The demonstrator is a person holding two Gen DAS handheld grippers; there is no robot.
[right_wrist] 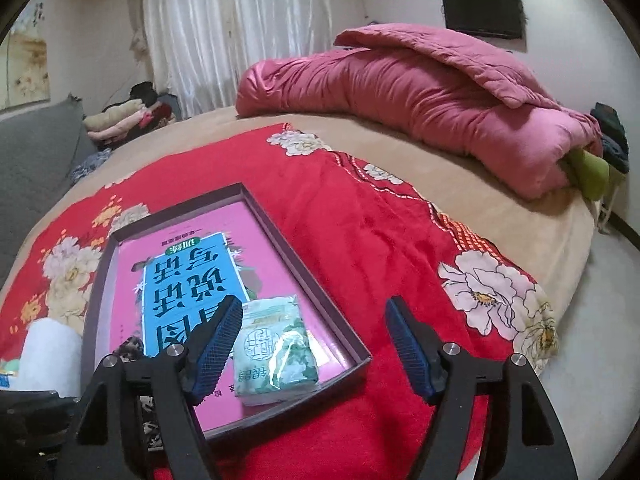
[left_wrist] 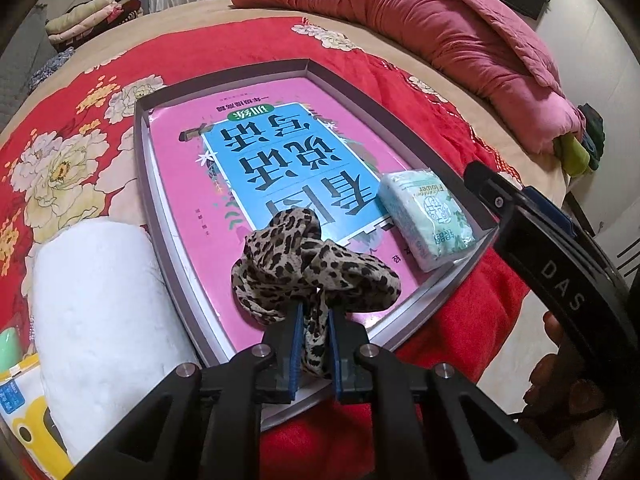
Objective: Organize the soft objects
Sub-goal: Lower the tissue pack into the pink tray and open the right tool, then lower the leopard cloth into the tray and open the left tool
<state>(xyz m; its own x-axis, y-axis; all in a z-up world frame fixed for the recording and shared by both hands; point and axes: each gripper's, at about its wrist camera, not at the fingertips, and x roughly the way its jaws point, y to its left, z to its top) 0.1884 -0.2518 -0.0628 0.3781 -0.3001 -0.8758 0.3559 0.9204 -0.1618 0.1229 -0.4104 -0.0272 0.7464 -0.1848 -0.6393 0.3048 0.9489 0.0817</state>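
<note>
My left gripper (left_wrist: 313,312) is shut on a leopard-print scrunchie (left_wrist: 316,268) and holds it over the near end of a shallow grey box (left_wrist: 141,152). A pink and blue book (left_wrist: 260,160) lies in the box, with a pale green tissue pack (left_wrist: 426,216) on its near right corner. My right gripper (right_wrist: 312,312) is open and empty, just above the tissue pack (right_wrist: 276,356) and the box's right rim (right_wrist: 308,280). The scrunchie's edge (right_wrist: 130,348) shows at the left in the right wrist view.
The box sits on a red floral blanket (left_wrist: 72,152) on a bed. A white paper roll (left_wrist: 104,312) lies left of the box. A folded pink quilt (right_wrist: 420,96) lies at the far side. Stacked clothes (right_wrist: 124,120) sit at the far left.
</note>
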